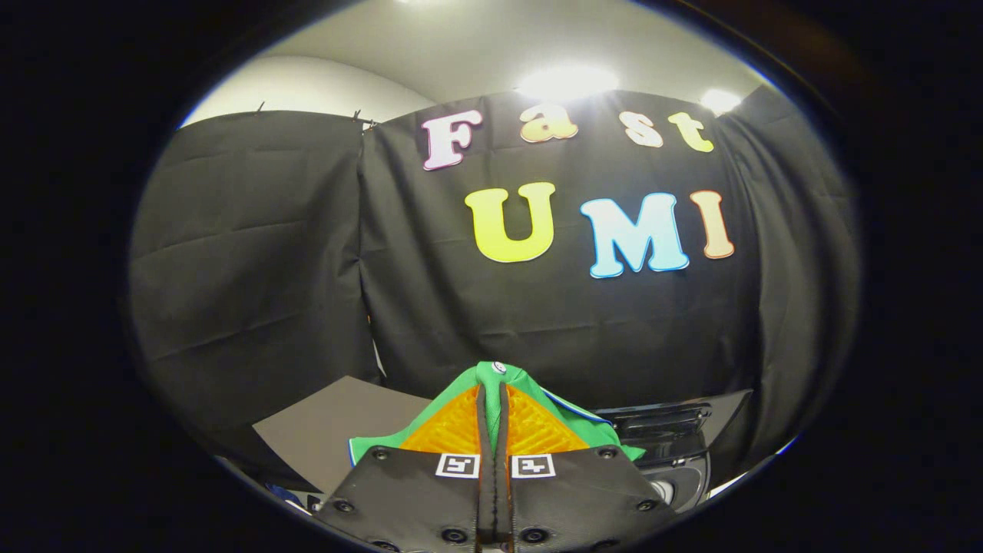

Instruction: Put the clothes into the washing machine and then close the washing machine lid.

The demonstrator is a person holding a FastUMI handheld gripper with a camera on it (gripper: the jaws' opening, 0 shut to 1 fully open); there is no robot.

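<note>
The claw point(492, 399) is pressed together on a green garment point(491, 376), a fold of which is pinched between the orange fingers point(453, 426) and draped over their tips; the cloth is held raised in front of the black booth wall; the carrying step is judged to be in hand. A dark glossy body, taken to be the washing machine point(668, 438), is seen low and just to the right beyond the fingers; a grey tabletop point(330, 430) lies to the left. Next, the garment should be brought over the machine's opening, lowered, and released; the lid is yet to be closed.
</note>
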